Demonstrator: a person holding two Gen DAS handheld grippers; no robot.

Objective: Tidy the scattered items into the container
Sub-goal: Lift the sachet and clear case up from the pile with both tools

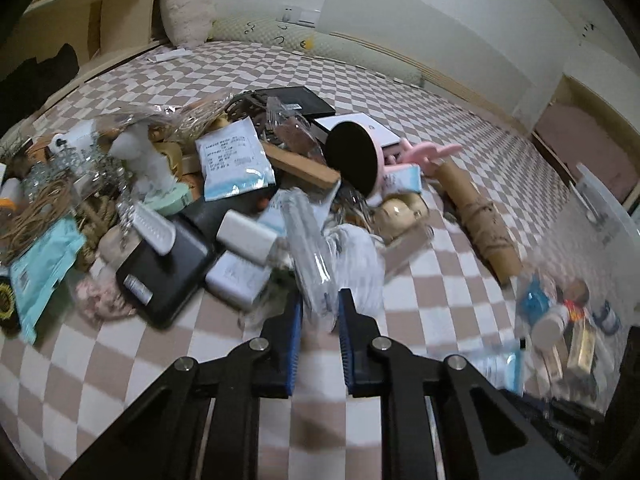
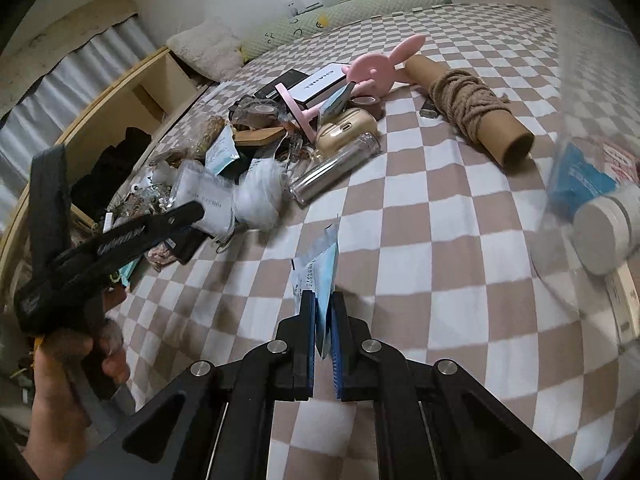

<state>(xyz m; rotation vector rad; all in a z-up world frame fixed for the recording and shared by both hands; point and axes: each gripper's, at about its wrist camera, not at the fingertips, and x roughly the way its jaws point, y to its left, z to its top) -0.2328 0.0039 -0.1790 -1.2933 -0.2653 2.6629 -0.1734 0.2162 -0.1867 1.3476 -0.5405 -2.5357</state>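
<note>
Clutter everywhere on the checkered bedspread, basically one big heap of packets, boxes and cords. The left wrist camera is the only one showing the near side of that pile: a black wallet-like case, a white charger block and a mint tape roll. It also catches the clear plastic container off at the right edge, with a few small bottles and boxes already inside, pretty blurred.

The right wrist camera gives what the other misses: the person's left hand wrapped around the handle of the other tool, plus a clean look at the pink bunny stand, the cardboard tube wound with twine and a clear glass tube lying flat.

Jaws now. The left gripper is pinched down on a clear crinkly plastic packet, held right at the edge of the heap. The right gripper is clamped tight on a blue-and-white sachet, which sticks up edge-on between the blue pads, lifted clear of the bedspread and close to the container's wall.
</note>
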